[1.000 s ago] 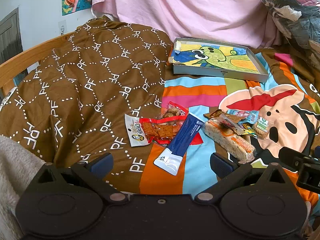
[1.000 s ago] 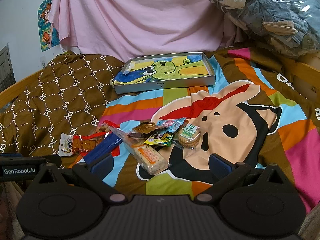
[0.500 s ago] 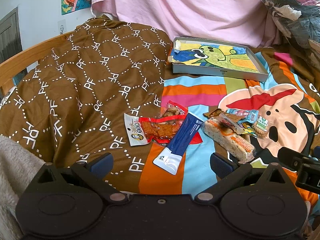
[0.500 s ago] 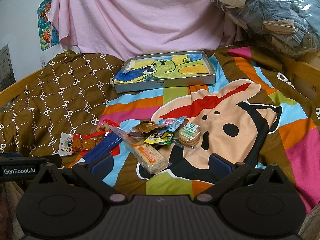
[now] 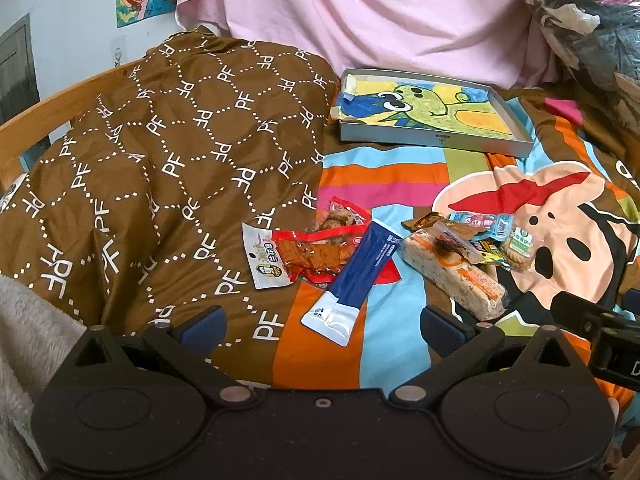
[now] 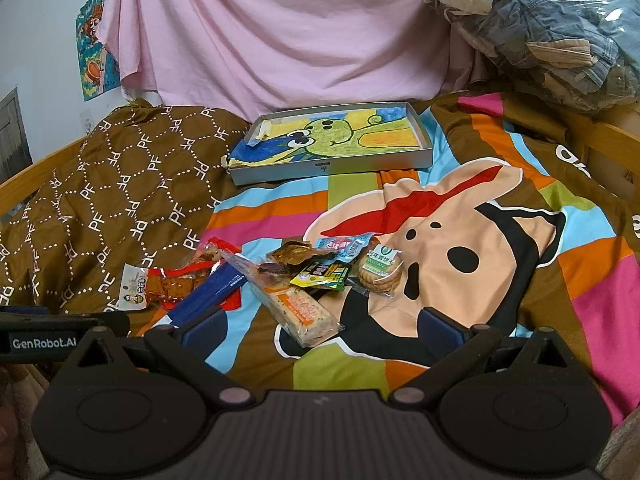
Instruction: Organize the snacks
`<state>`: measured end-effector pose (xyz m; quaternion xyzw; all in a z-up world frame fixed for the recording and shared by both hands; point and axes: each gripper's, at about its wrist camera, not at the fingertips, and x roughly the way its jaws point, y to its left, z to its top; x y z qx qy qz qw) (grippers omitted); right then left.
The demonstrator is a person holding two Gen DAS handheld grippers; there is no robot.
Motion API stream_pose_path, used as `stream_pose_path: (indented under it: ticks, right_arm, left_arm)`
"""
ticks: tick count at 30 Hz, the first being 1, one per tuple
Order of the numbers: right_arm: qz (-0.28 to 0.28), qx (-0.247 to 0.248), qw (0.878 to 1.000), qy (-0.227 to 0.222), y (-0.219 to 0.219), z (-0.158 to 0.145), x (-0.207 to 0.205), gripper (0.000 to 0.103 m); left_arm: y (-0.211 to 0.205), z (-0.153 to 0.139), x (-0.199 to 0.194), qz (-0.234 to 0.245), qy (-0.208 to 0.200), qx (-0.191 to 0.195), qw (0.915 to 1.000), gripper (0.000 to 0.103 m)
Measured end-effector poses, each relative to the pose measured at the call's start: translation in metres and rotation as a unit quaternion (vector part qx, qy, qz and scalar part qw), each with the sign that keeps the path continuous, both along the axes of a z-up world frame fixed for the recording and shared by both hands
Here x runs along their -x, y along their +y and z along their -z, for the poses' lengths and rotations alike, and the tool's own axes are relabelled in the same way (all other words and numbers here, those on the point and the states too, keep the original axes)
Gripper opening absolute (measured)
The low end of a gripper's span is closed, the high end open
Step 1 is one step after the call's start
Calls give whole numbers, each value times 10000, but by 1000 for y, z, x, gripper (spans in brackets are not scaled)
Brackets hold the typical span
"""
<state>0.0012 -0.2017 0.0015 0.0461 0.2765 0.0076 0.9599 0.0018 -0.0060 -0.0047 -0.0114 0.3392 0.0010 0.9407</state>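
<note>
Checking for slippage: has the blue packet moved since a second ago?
No. The blue packet lies as before, beside the red packet, on the same stripes.

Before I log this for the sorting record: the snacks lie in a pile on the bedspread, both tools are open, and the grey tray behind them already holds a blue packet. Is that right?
Not quite. The grey tray holds no packet, only its cartoon drawing; the blue packet lies on the bedspread among the snacks. Both wrist views show this. The left tool and right tool are open.
</note>
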Motion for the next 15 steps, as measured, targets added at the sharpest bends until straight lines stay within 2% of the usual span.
stream_pose_path:
  ticks: [8,15]
  right_arm:
    - [-48,-48,10000,32,-2,-5,-8,103]
    - [-413,-263,9987,121,-12,-14,-30,103]
  left_arm:
    - [5,-11,-17,171,265,143,9994,102]
    - [11,-25,-62,557,512,31,9971,102]
